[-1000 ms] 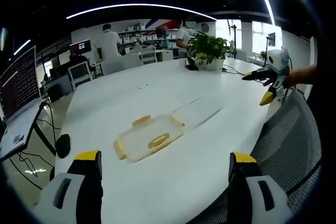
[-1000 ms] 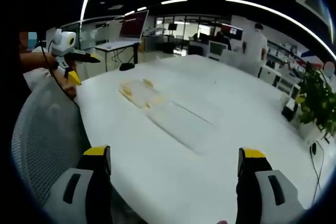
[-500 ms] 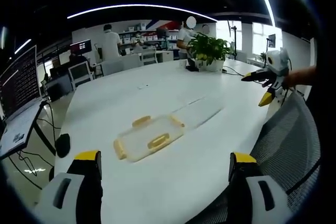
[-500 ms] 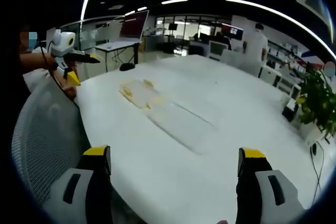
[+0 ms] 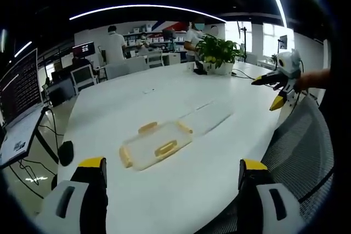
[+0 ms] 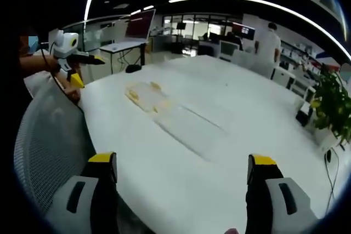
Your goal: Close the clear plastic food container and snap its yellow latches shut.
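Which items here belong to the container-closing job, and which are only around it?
Job:
- lid with yellow latches, lying on the white table
- clear container beside it, uncovered
- left gripper, open
- right gripper, open

Around it:
- potted plant
- mesh chair
- monitor

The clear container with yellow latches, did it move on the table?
No. The container lies in the same spot, as far from the potted plant as before.

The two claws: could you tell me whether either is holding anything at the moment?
Nothing is held; both the left claw and right claw are open, short of the container.
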A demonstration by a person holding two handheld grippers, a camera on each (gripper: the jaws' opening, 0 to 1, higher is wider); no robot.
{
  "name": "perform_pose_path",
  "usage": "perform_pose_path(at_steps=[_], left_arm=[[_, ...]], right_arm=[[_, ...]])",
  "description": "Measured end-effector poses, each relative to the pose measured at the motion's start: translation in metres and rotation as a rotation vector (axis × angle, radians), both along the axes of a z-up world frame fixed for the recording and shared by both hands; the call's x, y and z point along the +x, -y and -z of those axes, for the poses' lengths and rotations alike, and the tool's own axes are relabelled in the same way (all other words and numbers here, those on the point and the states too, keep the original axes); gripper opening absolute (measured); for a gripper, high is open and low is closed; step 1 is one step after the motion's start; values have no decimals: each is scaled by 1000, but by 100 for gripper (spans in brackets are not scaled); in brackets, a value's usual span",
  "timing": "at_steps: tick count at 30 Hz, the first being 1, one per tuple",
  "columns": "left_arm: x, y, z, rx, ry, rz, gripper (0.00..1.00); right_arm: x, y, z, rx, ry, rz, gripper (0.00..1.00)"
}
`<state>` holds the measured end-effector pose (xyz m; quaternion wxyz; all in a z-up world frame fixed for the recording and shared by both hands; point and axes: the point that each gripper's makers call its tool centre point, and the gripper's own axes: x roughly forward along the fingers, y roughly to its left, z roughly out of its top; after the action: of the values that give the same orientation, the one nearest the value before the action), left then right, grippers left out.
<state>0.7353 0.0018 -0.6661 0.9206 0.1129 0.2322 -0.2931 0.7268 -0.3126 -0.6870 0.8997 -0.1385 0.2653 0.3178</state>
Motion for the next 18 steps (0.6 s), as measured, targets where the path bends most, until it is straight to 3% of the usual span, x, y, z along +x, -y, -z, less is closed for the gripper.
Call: perform_pose_path(at_steps=[18], left_arm=[[8,-3,-6,24,-10,38,92]], right_arm=[[8,-15,-9,-13,-24,-110,92]])
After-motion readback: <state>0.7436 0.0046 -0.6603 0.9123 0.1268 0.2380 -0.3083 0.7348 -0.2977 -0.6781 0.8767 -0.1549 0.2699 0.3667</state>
